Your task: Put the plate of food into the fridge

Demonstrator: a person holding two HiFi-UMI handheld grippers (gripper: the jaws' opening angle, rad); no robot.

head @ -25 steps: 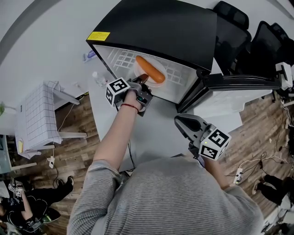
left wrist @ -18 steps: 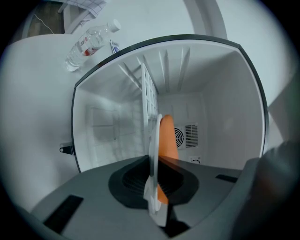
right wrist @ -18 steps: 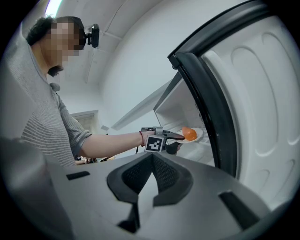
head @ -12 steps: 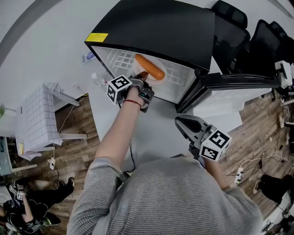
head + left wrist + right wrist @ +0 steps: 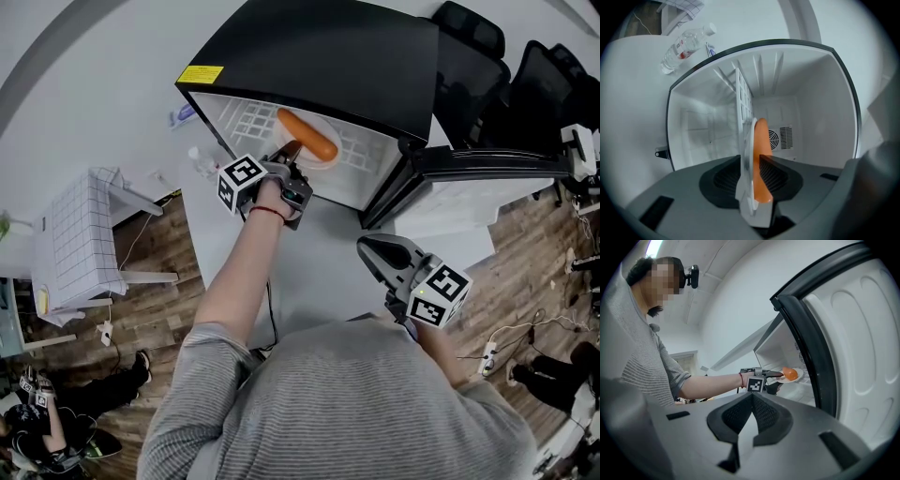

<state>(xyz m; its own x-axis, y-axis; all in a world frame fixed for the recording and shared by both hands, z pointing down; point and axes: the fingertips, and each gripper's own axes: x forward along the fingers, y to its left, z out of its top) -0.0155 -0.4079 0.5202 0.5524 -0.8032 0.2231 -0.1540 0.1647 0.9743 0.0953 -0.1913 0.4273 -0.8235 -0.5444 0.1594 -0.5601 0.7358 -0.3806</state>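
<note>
A white plate (image 5: 324, 162) with an orange sausage (image 5: 307, 137) lies on the wire shelf (image 5: 246, 120) inside the open black fridge (image 5: 328, 56). My left gripper (image 5: 291, 156) is at the fridge's mouth. Its jaws are opening, and the plate's near rim (image 5: 746, 159) stands edge-on in the gap between them with the sausage (image 5: 761, 150) beside it. My right gripper (image 5: 367, 246) hangs back near my chest, shut and empty. From the right gripper view (image 5: 752, 399), the left gripper (image 5: 780, 376) and the plate (image 5: 800, 376) show at the shelf.
The fridge door (image 5: 487, 169) stands open to the right, close beside my right gripper. A plastic water bottle (image 5: 684, 44) lies on the white surface left of the fridge. A small white table (image 5: 80, 244) stands on the wooden floor at the left. Black chairs (image 5: 525, 84) are behind the fridge.
My left gripper has stayed at the fridge's mouth, shifting only slightly, and the plate now rests a touch further in on the shelf. The right gripper has not moved.
</note>
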